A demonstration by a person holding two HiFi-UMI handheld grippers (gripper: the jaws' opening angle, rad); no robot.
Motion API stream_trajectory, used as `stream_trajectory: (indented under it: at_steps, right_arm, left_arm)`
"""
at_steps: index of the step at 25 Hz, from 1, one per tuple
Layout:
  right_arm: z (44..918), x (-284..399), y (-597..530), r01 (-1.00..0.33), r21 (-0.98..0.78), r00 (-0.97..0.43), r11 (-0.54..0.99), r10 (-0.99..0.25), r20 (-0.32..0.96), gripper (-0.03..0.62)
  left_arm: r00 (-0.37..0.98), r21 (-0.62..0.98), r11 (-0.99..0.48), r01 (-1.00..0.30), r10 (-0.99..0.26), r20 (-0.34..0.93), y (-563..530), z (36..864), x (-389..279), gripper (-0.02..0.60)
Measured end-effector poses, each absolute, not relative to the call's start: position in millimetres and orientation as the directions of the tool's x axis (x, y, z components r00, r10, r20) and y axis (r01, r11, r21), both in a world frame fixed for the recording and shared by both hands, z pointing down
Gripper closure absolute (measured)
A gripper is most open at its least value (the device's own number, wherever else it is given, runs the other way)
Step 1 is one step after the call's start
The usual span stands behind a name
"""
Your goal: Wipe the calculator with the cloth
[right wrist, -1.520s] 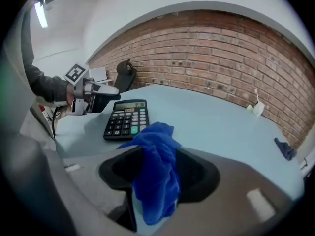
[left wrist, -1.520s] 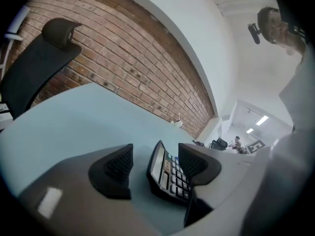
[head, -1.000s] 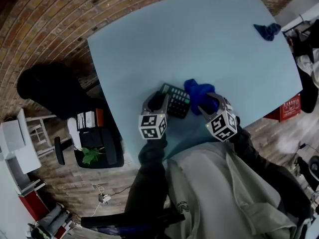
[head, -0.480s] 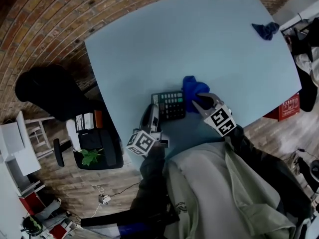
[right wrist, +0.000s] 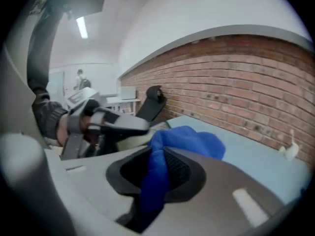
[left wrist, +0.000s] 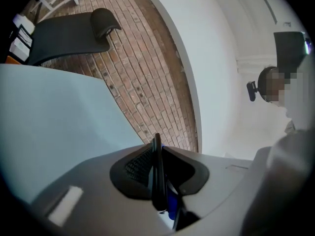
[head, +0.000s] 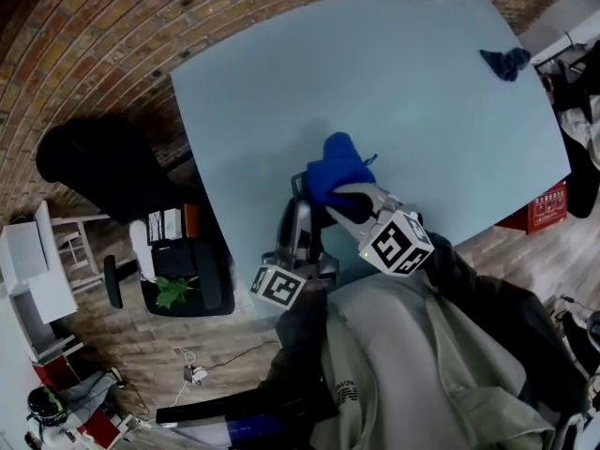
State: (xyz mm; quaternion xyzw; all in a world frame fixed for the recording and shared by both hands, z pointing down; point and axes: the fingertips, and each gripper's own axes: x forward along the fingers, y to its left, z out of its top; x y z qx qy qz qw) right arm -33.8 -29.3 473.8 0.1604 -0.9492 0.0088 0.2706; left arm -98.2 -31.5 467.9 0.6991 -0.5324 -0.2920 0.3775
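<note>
Left gripper view: the left gripper (left wrist: 158,151), jaws just closed, clamps the calculator (left wrist: 156,181) edge-on above the table (left wrist: 54,122). The right gripper (right wrist: 160,163), likewise just closed, pinches the cloth (right wrist: 189,140). Wiping appears about to begin; the next move calls for cloth-to-keypad contact.

L gripper (head: 299,204) jaws just closing, tight on calculator (left wrist: 156,173); R gripper (head: 343,204) likewise on cloth (head: 337,162).

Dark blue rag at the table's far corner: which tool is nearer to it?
Right. The right tool, gripping the bright blue cloth, lies on the side toward the rag; the left tool, holding the calculator, sits beside it, farther away.
</note>
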Motion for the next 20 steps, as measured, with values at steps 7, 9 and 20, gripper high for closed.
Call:
stream_trajectory:
  at_steps: [7,9,20]
  right_arm:
    - [432.6,-38.3,-60.5,-0.423,-0.008,-0.821,0.906,-0.38,0.426,0.521]
    - [413.4,-61.2,-40.7,-0.346,-0.063,-0.878,0.936,-0.299,0.374,0.53]
    - [424.8,5.3,-82.7,-0.464,-0.165,-0.813,0.87,-0.344,0.47,0.53]
  left_arm:
    - [0.279,0.788,-0.198,-0.582,-0.96,-0.035,-27.9,446.2,-77.7,0.525]
    - [0.285,0.793,-0.205,-0.574,-0.958,-0.041,-27.4,444.6,-74.5,0.529]
    - [0.365,0.533,-0.372,-0.76,-0.923,-0.123,-9.3,405.2,-65.9,0.529]
